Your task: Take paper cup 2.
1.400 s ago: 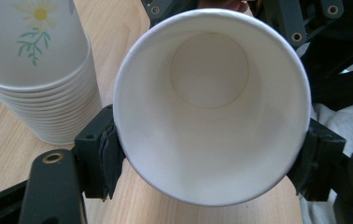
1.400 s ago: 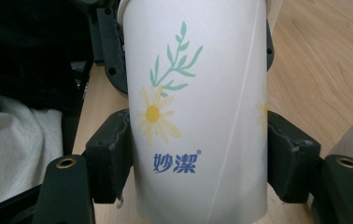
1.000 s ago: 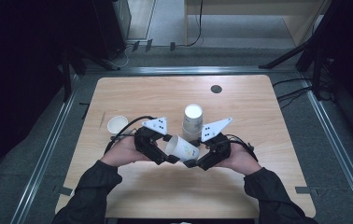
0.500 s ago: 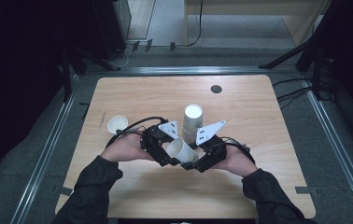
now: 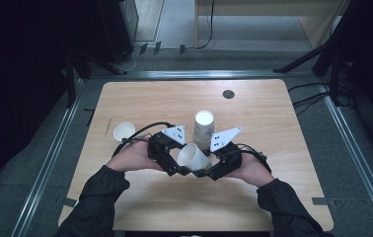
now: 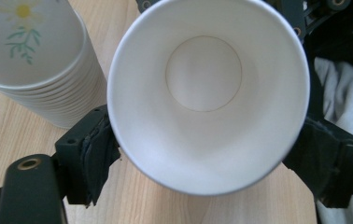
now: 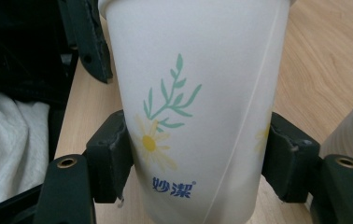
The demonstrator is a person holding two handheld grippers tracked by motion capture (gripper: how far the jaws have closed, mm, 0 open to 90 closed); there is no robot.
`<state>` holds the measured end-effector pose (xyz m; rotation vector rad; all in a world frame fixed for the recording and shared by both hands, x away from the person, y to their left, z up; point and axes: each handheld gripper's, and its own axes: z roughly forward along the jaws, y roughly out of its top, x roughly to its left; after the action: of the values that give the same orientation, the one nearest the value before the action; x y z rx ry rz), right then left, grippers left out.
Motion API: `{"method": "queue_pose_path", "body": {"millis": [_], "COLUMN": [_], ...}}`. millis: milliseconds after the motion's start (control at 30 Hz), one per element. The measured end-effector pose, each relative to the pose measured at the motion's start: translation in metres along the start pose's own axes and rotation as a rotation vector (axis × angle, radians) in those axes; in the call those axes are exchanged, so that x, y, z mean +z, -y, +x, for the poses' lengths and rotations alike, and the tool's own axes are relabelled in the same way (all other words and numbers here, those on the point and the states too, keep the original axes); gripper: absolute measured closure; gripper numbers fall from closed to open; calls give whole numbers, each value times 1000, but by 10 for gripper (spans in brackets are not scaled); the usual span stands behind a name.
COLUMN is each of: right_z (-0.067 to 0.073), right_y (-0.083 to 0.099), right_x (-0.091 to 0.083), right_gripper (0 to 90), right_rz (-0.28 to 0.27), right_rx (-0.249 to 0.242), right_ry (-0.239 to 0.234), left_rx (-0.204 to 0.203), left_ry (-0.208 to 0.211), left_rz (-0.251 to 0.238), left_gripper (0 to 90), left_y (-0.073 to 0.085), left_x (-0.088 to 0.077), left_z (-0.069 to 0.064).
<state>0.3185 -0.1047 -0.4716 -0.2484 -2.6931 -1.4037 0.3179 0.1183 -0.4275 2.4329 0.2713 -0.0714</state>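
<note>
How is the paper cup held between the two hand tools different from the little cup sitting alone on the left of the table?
The held cup lies tilted on its side above the table, mouth toward the left tool; the lone cup stands upright on the wood. The held cup looks larger, and the right tool grips it; nothing touches the lone one. Both are white and empty.

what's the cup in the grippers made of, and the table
The cup looks like thin paper: matte white wall with a printed flower, a glued seam down the side, a rolled rim and a pressed-in round bottom. Any inside coating can't be told. The table looks like light wood or wood-look laminate, with fine grain lines and a smooth, low-sheen top.
</note>
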Motion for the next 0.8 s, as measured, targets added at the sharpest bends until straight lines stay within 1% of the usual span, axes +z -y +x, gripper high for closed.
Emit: {"method": "queue_pose_path", "body": {"millis": [33, 67, 133, 167, 200, 300, 333, 367, 433, 467, 500, 567, 633, 667, 800], "right_z": [0, 0, -1, -1, -1, 0, -1, -1, -1, -1, -1, -1, -1, -1, 0], "right_y": [0, 0, 0, -1, -1, -1, -1, -1, -1, 0, -1, -1, -1, 0, 0], "right_x": [-2, -2, -4, -4, -4, -4, -4, -4, -4, -4, -4, -4, -4, -3, -2], "right_gripper": [336, 336, 336, 336, 336, 335, 335, 335, 335, 335, 335, 335, 335, 335, 335], "right_rz": [-12, -12, -27, -27, -27, -33, -39, -39, -38, -38, -38, -40, -38, -38, -35], "right_rx": [5, 5, 5, 6, 6, 6, 11, 11, 17, 16, 16, 15, 14, 13, 18], "right_ry": [-2, -2, -6, -5, -5, -8, -8, -8, -16, -16, -18, -18, -20, -21, -30], "left_rx": [-8, -16, -30, -44, -44, -58, -66, -66, -72, -78, -89, -96, -91, -92, -90], "left_ry": [0, 5, 10, 18, 18, 20, 17, 17, 14, 20, 30, 36, 37, 46, 41], "left_rz": [-15, -33, -78, -125, -125, -181, -209, -209, -224, -233, -234, -230, -226, -226, -238], "left_gripper": [151, 151, 150, 150, 150, 148, 145, 146, 146, 146, 147, 147, 150, 154, 160], "left_y": [1, 3, 5, 8, 8, 11, 12, 12, 13, 14, 14, 15, 15, 15, 14], "left_x": [-1, -3, -6, -8, -8, -8, -6, -6, -3, -2, 2, 4, 8, 9, 11], "left_z": [1, 1, 2, 2, 2, 3, 3, 3, 2, 2, 2, 2, 2, 2, 1]}}
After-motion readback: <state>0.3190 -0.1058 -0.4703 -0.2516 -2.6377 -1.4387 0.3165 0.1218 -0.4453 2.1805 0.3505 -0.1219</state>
